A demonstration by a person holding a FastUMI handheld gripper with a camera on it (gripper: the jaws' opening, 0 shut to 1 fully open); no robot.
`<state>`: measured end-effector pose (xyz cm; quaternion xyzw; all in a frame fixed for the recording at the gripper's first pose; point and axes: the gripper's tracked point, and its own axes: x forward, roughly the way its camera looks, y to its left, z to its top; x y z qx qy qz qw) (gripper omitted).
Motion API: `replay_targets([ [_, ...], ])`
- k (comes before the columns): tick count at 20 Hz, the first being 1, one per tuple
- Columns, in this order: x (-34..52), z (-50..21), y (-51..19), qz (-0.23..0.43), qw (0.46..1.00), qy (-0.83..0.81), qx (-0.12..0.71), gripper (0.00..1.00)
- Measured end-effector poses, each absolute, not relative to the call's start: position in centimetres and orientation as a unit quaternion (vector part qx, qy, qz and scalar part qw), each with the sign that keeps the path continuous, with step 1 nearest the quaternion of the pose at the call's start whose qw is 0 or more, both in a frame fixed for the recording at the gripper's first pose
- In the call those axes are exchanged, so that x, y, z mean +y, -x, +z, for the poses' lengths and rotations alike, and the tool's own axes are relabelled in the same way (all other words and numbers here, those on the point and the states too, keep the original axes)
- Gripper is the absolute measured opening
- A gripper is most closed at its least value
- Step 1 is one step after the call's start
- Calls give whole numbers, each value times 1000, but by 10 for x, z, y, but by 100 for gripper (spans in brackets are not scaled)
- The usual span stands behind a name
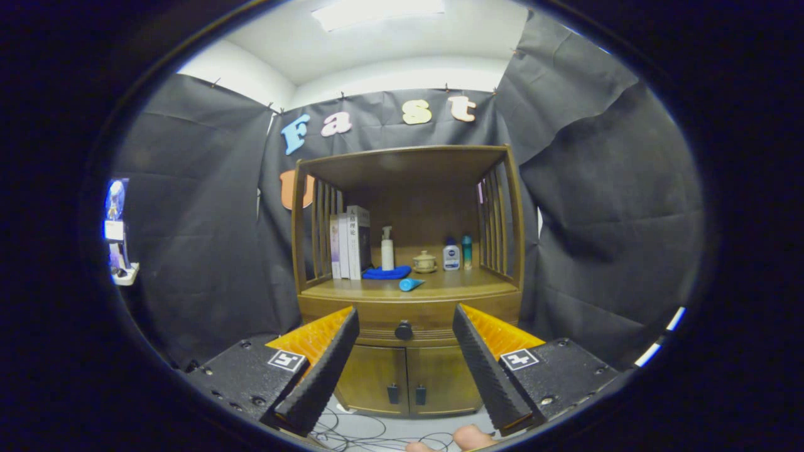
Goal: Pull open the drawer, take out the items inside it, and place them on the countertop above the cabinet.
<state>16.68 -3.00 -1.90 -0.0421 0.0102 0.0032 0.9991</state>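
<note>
While I am holding the rig back from the cabinet (407, 351), the jaws (406, 326) are standing wide apart with nothing between the fingers (323, 370). I am looking straight down them at the drawer (405, 331), which is sitting shut in the band under the worktop (440, 289), its dark round knob (403, 329) lying midway between the two fingers and beyond their tips, not touched. I cannot tell what is lying inside the drawer. Below it the two lower doors (408, 380) are closed, each showing a small dark handle near the middle seam.

On the worktop, under the cabinet's slatted upper frame, I am seeing a row of books (350, 242) standing upright at the left. A white pump bottle (387, 250) is standing just beside them, and a blue cloth (386, 272) is lying at its foot. A blue tube (411, 284) is lying on its side near the front edge, ahead of the cloth. Further back a small lidded pot (424, 262) is sitting near the middle, with a white-and-blue bottle (451, 256) and a slim teal bottle (467, 251) upright just to its right.

Loose cables (352, 433) are trailing over the floor in front of the cabinet, and a bare foot (471, 436) is showing at the near edge between the fingers.
</note>
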Motion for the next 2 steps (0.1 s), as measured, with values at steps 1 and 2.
replay_targets([
  [1, -26, -18, -165, 11, 999, 41, 9, 98],
  [2, -26, -16, -164, 15, 999, 41, 4, 98],
])
